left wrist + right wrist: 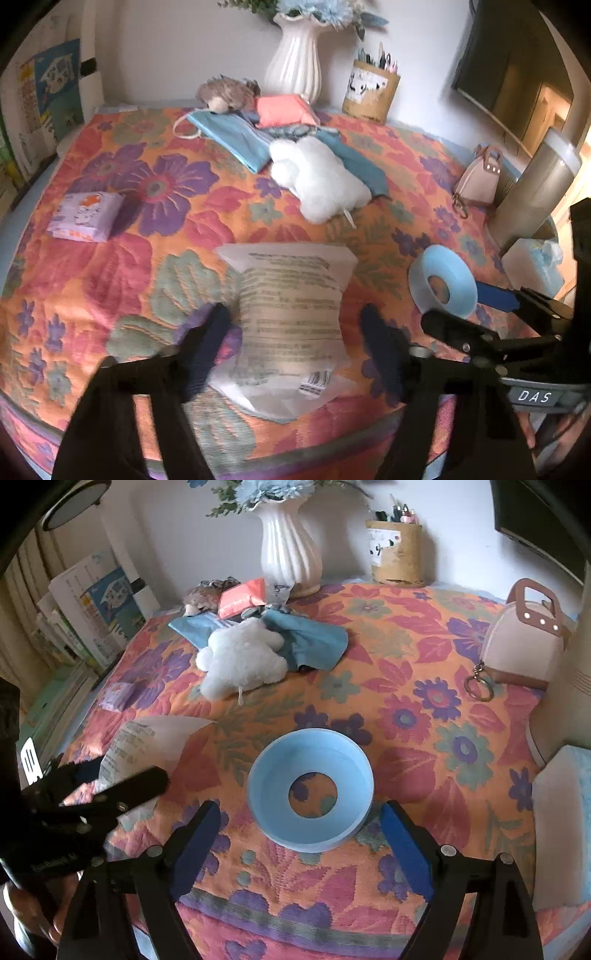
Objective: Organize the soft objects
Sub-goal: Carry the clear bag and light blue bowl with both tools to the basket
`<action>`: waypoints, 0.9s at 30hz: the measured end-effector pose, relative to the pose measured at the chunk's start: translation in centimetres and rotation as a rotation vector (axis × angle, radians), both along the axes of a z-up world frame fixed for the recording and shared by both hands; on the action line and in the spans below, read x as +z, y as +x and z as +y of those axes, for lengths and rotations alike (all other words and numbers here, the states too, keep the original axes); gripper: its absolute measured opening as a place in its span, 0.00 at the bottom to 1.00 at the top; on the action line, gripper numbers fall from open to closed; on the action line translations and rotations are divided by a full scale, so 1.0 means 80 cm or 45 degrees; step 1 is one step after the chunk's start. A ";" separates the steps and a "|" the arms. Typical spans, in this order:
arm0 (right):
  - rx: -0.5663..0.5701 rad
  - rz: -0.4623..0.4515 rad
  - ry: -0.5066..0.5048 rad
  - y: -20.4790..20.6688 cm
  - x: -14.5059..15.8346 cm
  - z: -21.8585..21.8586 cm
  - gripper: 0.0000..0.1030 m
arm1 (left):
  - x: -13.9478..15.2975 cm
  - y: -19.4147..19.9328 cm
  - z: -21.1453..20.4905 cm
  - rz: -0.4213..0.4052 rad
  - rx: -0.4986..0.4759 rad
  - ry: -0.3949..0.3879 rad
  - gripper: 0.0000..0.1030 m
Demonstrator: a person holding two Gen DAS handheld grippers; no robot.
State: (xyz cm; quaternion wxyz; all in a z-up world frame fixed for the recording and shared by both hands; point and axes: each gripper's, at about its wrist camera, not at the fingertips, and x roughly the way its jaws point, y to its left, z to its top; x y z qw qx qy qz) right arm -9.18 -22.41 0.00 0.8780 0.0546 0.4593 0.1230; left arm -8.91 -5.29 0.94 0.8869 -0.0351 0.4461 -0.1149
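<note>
A translucent white packet [291, 325] with printed text lies flat on the flowered cloth between the fingers of my left gripper [295, 332]. The jaws stand open, each pad a little clear of the packet's sides. A light blue tape roll [310, 794] lies on the cloth between the fingers of my right gripper [300, 808], which is open too, with small gaps on both sides. Farther back lie a white plush [317, 181], blue cloths [236, 140], a coral packet [280, 109] and a brown plush [225, 92] in a loose heap.
A purple tissue pack [86, 216] lies at the left. A white vase [295, 62] and a pen holder [371, 92] stand against the back wall. A small pink bag [517, 642], a grey cylinder [535, 184] and a white pack [561, 819] crowd the right edge. Books [92, 609] lean at the left.
</note>
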 end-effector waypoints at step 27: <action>-0.063 -0.098 0.325 -0.064 0.078 -0.147 0.70 | 0.089 -0.012 -0.090 -0.160 -0.167 -0.195 0.33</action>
